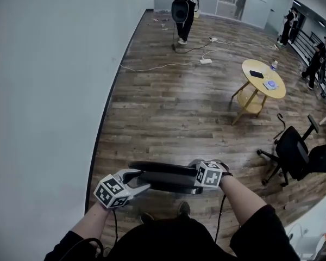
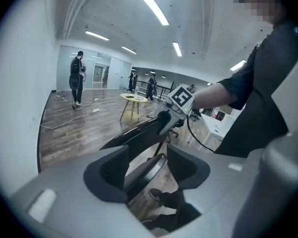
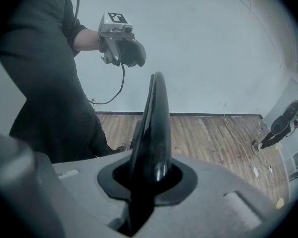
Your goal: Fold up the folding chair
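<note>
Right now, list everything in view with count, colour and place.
folding chair: one, black, folded flat, in front of the person
round table: one, yellow wood, mid-floor right
office chair: one, black, right edge
power strip: one, white, with cable, far floor
people: at least three, dark clothes, far end and right side
left tongs: grey, open, empty, near the chair's left end
right tongs: grey, shut on the chair's right end
</note>
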A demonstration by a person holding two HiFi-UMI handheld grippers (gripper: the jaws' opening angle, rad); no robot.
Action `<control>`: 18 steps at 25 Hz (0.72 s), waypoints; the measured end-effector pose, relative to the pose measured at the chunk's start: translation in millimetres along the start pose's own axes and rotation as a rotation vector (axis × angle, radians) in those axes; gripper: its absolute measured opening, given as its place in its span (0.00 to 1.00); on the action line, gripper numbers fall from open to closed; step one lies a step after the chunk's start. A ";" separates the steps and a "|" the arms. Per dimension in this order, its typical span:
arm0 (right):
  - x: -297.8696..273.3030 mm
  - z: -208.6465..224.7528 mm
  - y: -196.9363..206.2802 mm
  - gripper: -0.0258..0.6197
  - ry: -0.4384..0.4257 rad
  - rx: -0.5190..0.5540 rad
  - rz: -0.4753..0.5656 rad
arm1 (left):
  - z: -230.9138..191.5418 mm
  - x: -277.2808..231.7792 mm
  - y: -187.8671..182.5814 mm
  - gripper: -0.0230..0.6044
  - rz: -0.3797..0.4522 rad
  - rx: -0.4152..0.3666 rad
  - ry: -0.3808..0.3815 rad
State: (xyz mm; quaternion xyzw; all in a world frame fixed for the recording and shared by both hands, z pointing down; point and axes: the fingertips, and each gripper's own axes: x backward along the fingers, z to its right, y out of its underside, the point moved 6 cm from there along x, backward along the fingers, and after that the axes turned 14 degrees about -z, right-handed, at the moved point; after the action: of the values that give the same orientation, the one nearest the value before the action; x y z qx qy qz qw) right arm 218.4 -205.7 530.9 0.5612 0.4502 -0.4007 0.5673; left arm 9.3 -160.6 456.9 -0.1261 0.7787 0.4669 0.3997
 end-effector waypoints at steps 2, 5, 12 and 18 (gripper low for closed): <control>0.6 3.5 -0.5 0.13 -0.003 0.002 0.000 | -1.6 -1.1 -14.4 0.43 -0.015 -0.039 -0.036; 1.8 7.9 -2.1 0.13 -0.005 0.006 0.001 | -13.0 -5.7 -29.5 0.44 -0.056 -0.133 -0.110; 2.6 9.4 -4.3 0.13 -0.007 0.013 0.009 | -18.8 -32.1 -59.6 0.48 -0.206 -0.398 -0.174; 2.3 7.4 -6.6 0.13 -0.007 0.015 0.010 | -17.6 -63.3 -66.5 0.51 -0.371 -0.677 -0.200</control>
State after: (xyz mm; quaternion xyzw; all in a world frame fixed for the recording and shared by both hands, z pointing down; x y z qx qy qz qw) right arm 213.2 -213.3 526.6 0.5663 0.4422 -0.4033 0.5667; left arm 79.4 -221.8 466.4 -0.3431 0.5019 0.6271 0.4870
